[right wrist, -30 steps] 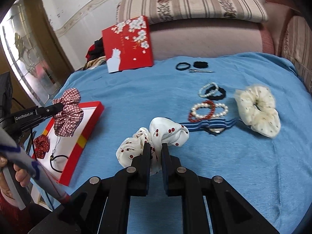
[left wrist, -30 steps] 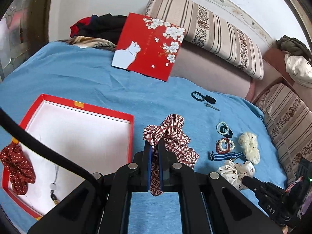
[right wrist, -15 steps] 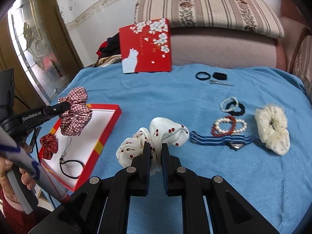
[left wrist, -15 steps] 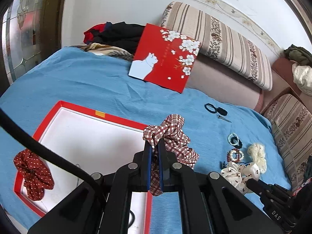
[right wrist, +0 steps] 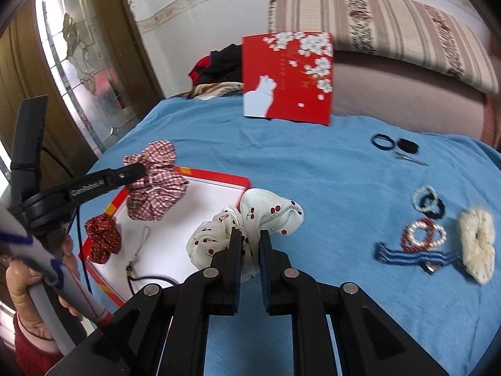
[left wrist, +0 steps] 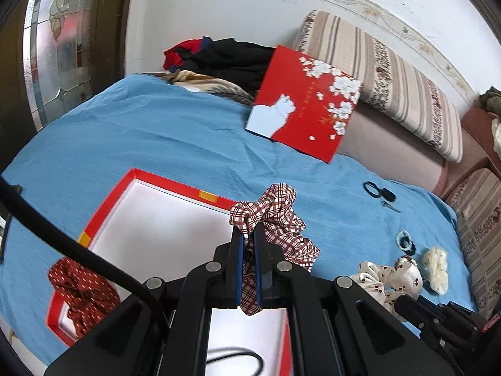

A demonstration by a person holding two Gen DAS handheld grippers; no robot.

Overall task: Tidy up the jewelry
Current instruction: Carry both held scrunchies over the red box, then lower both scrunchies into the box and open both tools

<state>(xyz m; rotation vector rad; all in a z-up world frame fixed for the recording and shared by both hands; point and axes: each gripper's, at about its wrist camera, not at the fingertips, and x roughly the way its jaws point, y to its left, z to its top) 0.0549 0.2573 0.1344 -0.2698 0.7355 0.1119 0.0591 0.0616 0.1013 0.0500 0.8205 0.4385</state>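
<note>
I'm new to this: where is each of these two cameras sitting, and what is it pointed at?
Left wrist view: sits on the left gripper, looking down along its jaws, shut on a plaid scrunchie, over the red box; no body part shows.
Right wrist view: sits on the right gripper, its jaws shut on a cherry-print scrunchie, facing the blue bedspread; a hand shows at left.
Shared: both scrunchies, the red box, the cat-print lid and each other's gripper.

Both grippers are showing black linkage frames with silver screws and blue-edged fingers (left wrist: 239, 269), a black cable (left wrist: 78, 252) trailing past the left.
</note>
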